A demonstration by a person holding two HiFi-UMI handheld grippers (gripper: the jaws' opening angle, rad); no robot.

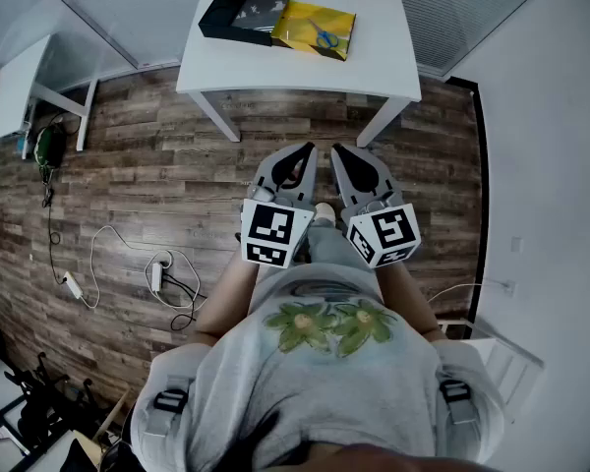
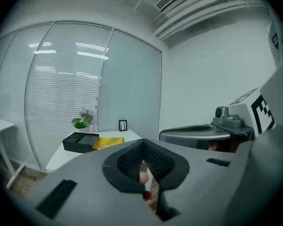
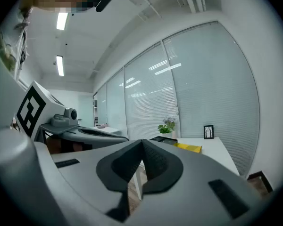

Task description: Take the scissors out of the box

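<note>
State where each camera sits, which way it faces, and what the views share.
Head view: on the person's head, looking steeply down at the white table, left hand-held gripper, right hand-held gripper and torso.
Left gripper view: on the left hand-held gripper, facing along its shut jaws toward the table; the right hand-held gripper shows at right.
Right gripper view: on the right hand-held gripper, also facing the table; the left shows at left.
Shared: the table and box.

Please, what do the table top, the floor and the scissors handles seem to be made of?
Table: probably painted or laminated board, smooth matte white, no grain.
Floor: wood or wood-look planks, brown with grain and seams.
Scissors: blue handles, likely plastic; too small to be sure.
</note>
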